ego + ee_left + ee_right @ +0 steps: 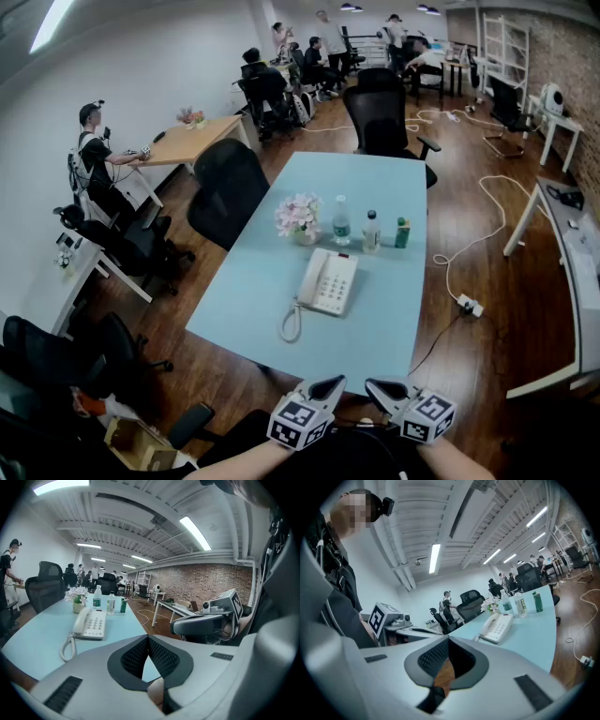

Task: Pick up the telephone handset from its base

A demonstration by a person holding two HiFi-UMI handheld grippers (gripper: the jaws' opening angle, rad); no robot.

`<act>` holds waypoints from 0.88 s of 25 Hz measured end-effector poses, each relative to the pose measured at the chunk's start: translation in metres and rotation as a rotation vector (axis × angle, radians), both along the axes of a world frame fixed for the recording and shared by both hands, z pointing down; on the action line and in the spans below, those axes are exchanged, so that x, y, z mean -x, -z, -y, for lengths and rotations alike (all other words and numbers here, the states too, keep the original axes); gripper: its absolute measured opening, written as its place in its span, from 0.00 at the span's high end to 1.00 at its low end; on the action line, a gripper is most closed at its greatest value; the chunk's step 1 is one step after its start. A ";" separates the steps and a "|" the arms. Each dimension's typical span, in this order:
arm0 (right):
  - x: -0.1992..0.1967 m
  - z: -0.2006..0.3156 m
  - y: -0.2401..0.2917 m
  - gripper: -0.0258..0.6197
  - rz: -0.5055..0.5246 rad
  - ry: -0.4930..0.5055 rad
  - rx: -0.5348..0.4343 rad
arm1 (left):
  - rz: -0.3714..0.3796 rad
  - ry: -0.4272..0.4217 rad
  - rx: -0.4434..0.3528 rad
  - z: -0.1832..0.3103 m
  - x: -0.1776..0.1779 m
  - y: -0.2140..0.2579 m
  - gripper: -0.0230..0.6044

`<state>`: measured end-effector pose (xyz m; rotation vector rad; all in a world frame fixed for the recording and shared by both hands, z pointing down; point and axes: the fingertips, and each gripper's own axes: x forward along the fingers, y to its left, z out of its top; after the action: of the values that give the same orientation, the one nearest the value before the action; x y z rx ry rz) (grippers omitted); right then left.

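A white telephone (328,282) lies on the light blue table (394,309), its handset (308,278) resting along the base's left side. A coiled cord (290,324) loops toward the near edge. Both grippers hover short of the table's near edge, well back from the phone. My left gripper (336,382) is shut with nothing in it, and so is my right gripper (371,384). In the left gripper view the telephone (90,623) lies ahead to the left of the closed jaw tips (148,638). In the right gripper view the telephone (497,627) sits ahead to the right of the closed tips (448,639).
Behind the phone stand a flower pot (301,218), two clear bottles (341,222) and a small green bottle (402,232). Black office chairs (228,192) ring the table. A power strip and cable (469,304) lie on the wooden floor to the right. People sit at desks farther back.
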<state>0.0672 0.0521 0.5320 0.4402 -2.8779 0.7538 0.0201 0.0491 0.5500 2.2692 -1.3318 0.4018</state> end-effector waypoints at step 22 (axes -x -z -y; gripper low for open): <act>0.072 0.107 0.030 0.88 0.002 -0.086 -0.052 | 0.025 0.064 -0.079 0.143 0.120 0.023 0.71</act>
<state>-0.0046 -0.0546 0.5018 0.5728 -2.9027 0.6935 -0.1001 -0.0939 0.5272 2.2853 -1.4521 0.3626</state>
